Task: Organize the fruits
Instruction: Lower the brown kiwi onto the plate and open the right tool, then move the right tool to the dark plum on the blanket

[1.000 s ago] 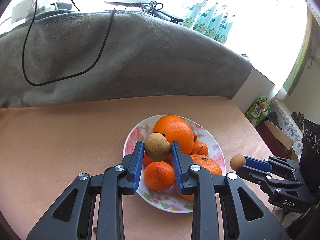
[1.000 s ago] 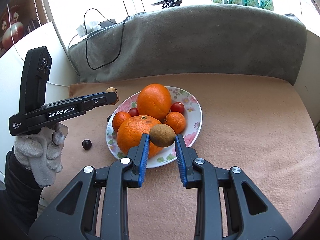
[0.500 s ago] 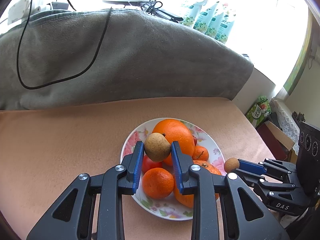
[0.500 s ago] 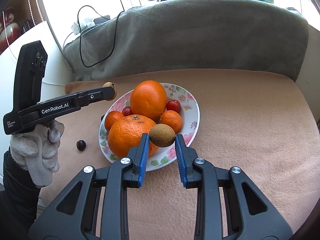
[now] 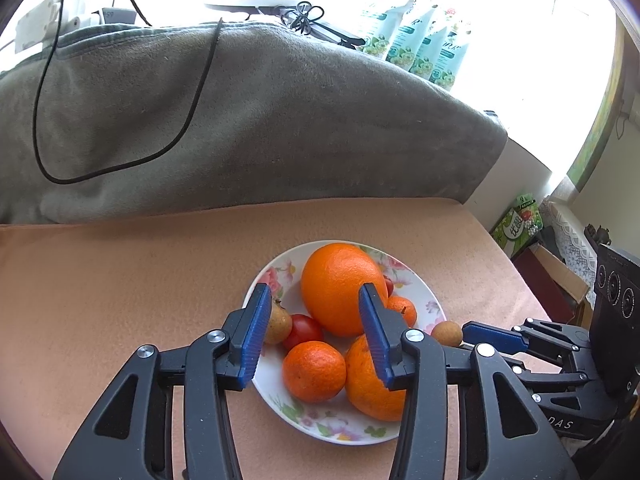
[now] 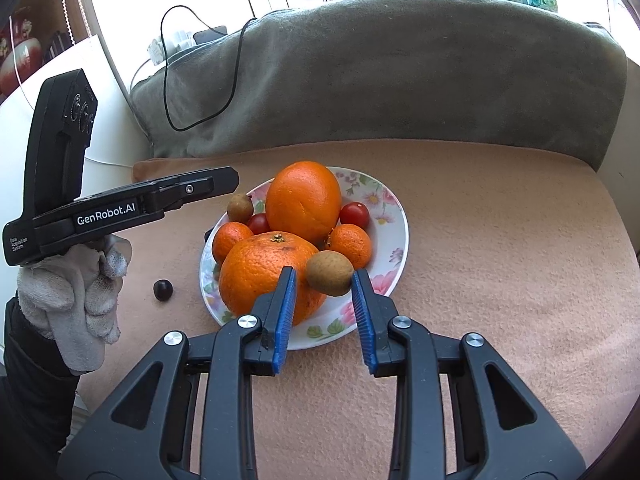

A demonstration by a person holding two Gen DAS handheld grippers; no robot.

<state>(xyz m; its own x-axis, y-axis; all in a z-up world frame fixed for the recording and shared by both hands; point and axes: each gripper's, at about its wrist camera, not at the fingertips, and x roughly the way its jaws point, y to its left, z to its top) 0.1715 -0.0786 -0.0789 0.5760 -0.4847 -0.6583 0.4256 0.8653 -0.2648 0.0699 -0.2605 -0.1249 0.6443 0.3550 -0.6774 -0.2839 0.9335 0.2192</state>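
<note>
Left wrist view: the left gripper (image 5: pixel 316 334) jaws are opening with nothing between them; the brown fruit it gripped a second ago (image 5: pixel 279 322) now rests on the plate (image 5: pixel 352 432) rim, beside the cherry tomato (image 5: pixel 305 331); this release is judged done.

Right wrist view: the right gripper (image 6: pixel 323 318) jaws are opening; its brown fruit (image 6: pixel 329 273), clamped before, sits against the right pad beside the big mandarin (image 6: pixel 270 276); whether it has settled cannot be told; one dark fruit (image 6: pixel 163 290) remains on the cloth (image 6: pixel 500 280).
</note>
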